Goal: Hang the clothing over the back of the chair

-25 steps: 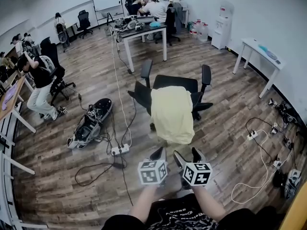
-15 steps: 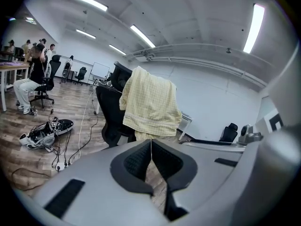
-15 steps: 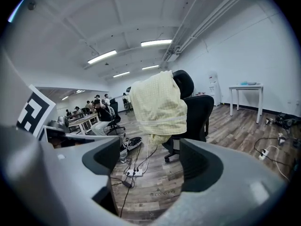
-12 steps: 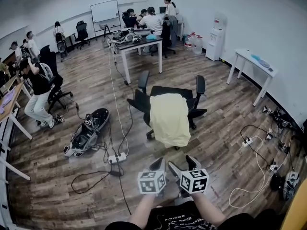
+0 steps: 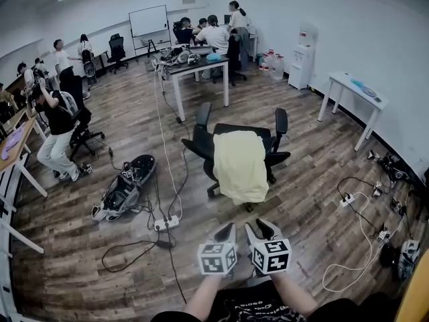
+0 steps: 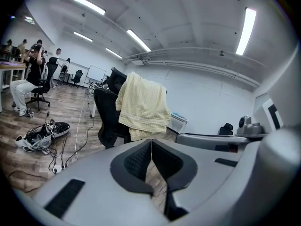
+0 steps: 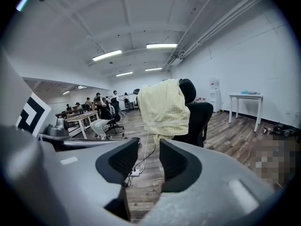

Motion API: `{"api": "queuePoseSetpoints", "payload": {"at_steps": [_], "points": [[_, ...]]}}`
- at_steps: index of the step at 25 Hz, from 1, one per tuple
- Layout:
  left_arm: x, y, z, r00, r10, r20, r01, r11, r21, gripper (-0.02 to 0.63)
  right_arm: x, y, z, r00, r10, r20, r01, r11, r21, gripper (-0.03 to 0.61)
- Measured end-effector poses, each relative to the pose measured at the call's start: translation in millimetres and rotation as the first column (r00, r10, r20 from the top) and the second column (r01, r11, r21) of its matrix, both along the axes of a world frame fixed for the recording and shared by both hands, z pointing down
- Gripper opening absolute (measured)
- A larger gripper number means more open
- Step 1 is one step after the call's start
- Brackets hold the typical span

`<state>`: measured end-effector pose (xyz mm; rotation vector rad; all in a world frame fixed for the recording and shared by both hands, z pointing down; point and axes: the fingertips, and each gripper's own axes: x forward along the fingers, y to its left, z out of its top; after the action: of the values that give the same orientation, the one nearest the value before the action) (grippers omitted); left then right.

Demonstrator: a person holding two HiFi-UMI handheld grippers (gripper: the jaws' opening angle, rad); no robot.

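Observation:
A pale yellow garment [image 5: 240,165] hangs draped over the back of a black office chair [image 5: 201,145] in the middle of the room. Both grippers are held low near my body, well short of the chair and touching nothing. My left gripper [image 5: 225,231] is shut, its pads meeting with nothing between them. My right gripper [image 5: 258,228] has just been closing; a gap still shows between its pads and it holds nothing. The left gripper view looks past the left gripper [image 6: 151,142] to the garment [image 6: 142,105]. The right gripper view looks past the right gripper [image 7: 149,147] to the garment [image 7: 162,108].
An open black bag of gear [image 5: 124,183] and a power strip [image 5: 166,224] with cables lie on the floor left of the chair. More cables and strips [image 5: 348,200] trail at the right. A grey table [image 5: 194,62] stands beyond, a white table [image 5: 352,89] at the right wall. People sit at the back and left.
The right gripper's jaws have drawn closer together. Both grippers have drawn back a little from the chair. The garment stays draped on the chair back.

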<state>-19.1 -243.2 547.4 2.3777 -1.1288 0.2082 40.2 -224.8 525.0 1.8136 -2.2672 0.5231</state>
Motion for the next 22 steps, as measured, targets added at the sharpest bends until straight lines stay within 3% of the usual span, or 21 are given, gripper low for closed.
{"api": "queuePoseSetpoints", "payload": {"at_steps": [9,22], "points": [[11.8,12.5,2.2,0.999,0.031,0.013,-0.031,0.999,-0.013,0.011,-1.3,5.7,2.6,0.999,0.009,0.038,-0.009,1.000,-0.006,0.011],[14.9,19.8,9.9,0.998,0.052,0.047,-0.052,0.999,-0.004,0.011,-6.2,8.6,10.0,1.000,-0.004,-0.012,0.004,1.000,-0.009,0.005]]}}
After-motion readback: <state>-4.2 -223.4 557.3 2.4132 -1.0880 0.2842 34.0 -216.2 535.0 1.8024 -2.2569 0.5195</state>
